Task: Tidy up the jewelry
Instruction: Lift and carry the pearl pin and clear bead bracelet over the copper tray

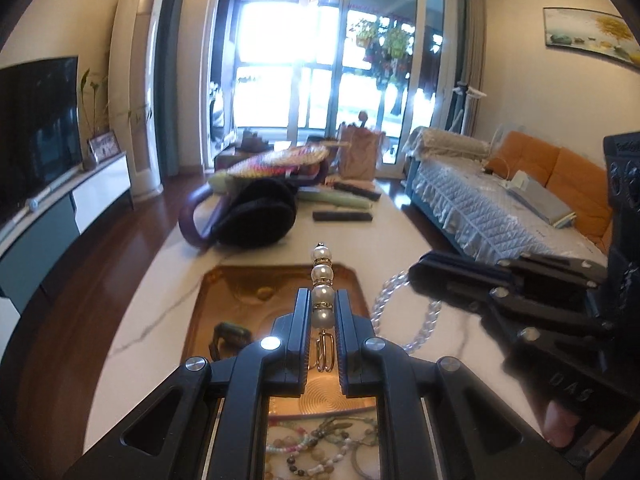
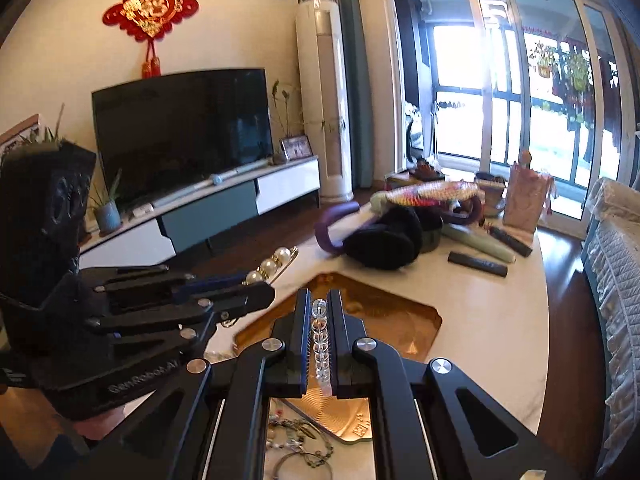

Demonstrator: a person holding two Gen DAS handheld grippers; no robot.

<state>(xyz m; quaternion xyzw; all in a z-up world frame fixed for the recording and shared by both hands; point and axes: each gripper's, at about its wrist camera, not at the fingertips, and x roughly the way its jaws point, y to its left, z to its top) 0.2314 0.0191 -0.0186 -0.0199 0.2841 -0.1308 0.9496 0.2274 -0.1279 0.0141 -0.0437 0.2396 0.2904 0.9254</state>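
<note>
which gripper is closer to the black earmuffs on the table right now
Left, by a small margin as far as I can judge. The black earmuffs lie just beyond the left gripper, slightly to its left. The right gripper sits farther over on the sofa side, so it reaches diagonally.

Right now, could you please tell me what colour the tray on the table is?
Golden amber, glossy, with fine concentric rings: the tray shows best in the right wrist view.

A home living room: a television [image 2: 182, 132] on a low cabinet [image 2: 224, 208], an orange sofa [image 1: 560, 184] with a quilted cover, a marble-topped coffee table [image 1: 400, 232], a red knot ornament [image 2: 150, 8] and sunlit glass balcony doors [image 1: 340, 60].
</note>
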